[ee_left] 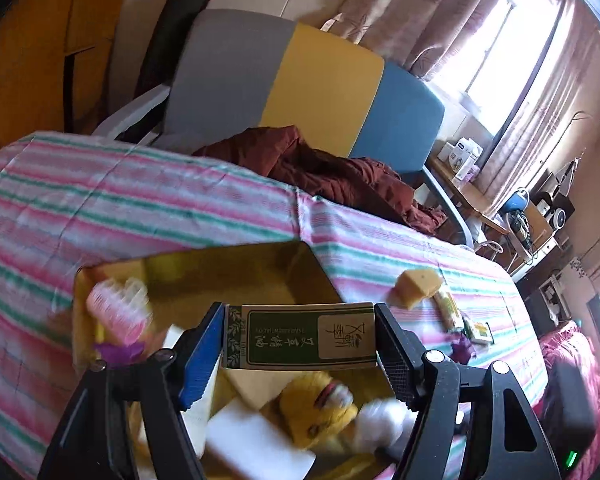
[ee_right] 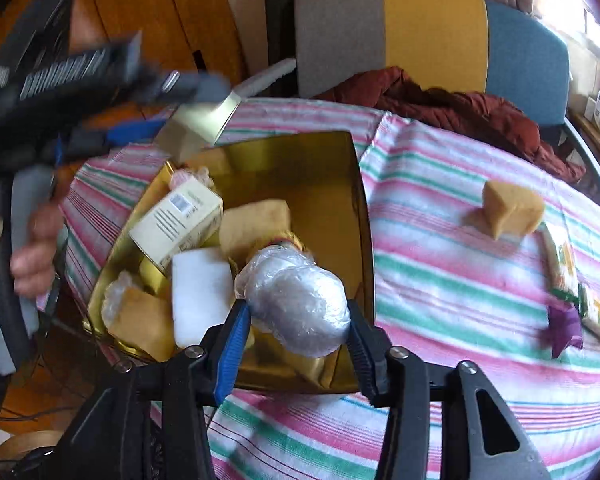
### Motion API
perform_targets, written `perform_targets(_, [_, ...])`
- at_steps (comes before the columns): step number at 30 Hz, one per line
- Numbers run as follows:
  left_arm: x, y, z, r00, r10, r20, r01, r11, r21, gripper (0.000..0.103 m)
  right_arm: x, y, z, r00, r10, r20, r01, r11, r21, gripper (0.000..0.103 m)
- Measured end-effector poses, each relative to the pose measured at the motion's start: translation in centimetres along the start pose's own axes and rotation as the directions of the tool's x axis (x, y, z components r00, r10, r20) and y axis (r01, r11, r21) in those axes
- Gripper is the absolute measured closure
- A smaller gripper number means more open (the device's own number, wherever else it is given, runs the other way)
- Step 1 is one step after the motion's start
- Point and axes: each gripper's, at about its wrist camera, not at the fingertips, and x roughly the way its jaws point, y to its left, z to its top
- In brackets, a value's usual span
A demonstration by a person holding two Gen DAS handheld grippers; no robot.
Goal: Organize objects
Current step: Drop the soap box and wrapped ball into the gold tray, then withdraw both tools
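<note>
Gold box (ee_right: 364,216), rectangular, open-topped, standing on a round table under a pink, green and white striped cloth (ee_right: 440,248). Contents seen from the right wrist view: cream carton (ee_right: 176,222) with printed label, tilted against the left wall; white block (ee_right: 202,292); tan sponge pieces (ee_right: 256,224); a plastic-wrapped tan piece (ee_right: 136,316) at the near left corner. Left wrist view adds a pink ridged item (ee_left: 118,308) at the far left corner and a yellow plush toy (ee_left: 320,408), blurred, low in the box. Left gripper (ee_left: 300,338): tongs closed upon a green-and-cream labelled box (ee_left: 300,336), gripped end to end, held level above the gold box interior. Right gripper (ee_right: 296,316): tongs closed upon a plastic-wrapped bundle (ee_right: 296,300), silvery grey, held over the near edge of the gold box. Loose on the cloth, well apart from the gold box: yellow sponge wedge (ee_right: 508,208); two green-and-yellow packets (ee_right: 562,264) lying near one another; purple item (ee_right: 564,326) touching the nearer packet. Behind the table: chair (ee_right: 432,36) with grey, yellow and blue back panels, dark red garment (ee_right: 460,112) heaped on its seat and spilling onto the table edge. Person's left hand (ee_right: 28,248) visible at the left of the right wrist view, blurred.
</note>
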Motion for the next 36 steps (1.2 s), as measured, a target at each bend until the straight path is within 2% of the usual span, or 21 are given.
perform_targets(1, [0.5,-0.3,0.3,1.0,-0.002,-0.003,0.002,1.0,0.009,0.029,0.2,-0.2,-0.1,1.0,-0.009,-0.005,0.009,1.0,0.003,0.05])
perform_targets(3, [1.3,-0.8,0.9,1.0,0.018,0.008,-0.019,1.0,0.017,0.02,0.6,-0.2,-0.4,1.0,-0.023,-0.014,0.023,1.0,0.014,0.037])
perform_targets(4, [1.6,-0.9,1.1,0.999,0.034,0.011,-0.034,0.999,0.022,0.017,0.6,-0.3,-0.6,1.0,-0.028,-0.013,0.028,0.999,0.023,0.027])
perform_targets(5, [1.7,-1.0,1.1,0.999,0.047,0.011,-0.047,0.999,0.023,0.015,0.6,-0.4,-0.7,1.0,-0.028,-0.012,0.028,0.999,0.029,0.022])
perform_targets(11, [0.9,0.7,-1.0,0.995,0.099,-0.018,-0.099,0.995,0.007,0.014,-0.3,-1.4,-1.5,1.0,-0.016,0.009,0.015,0.998,0.066,0.022])
perform_targets(19, [-1.4,1.6,-6.9,0.989,0.14,-0.041,-0.139,0.99,0.024,0.014,-2.0,-1.9,-1.7,0.998,-0.021,0.062,0.013,0.992,0.124,0.022])
perform_targets(23, [-2.7,0.9,-8.8,0.986,0.167,-0.015,-0.166,0.985,0.05,0.014,-2.8,-1.7,-1.7,0.995,-0.045,0.087,0.034,0.992,0.121,0.022])
perform_targets(27, [-4.1,0.3,-10.1,0.98,0.197,0.03,-0.199,0.978,0.064,0.007,-3.3,-1.3,-1.8,0.992,-0.069,0.104,0.057,0.992,0.113,0.021])
perform_targets(36, [-5.7,-1.0,-11.5,0.96,0.26,0.102,-0.272,0.952,0.138,0.005,-4.8,-1.5,-1.7,0.981,-0.139,0.136,0.124,0.986,0.113,0.021])
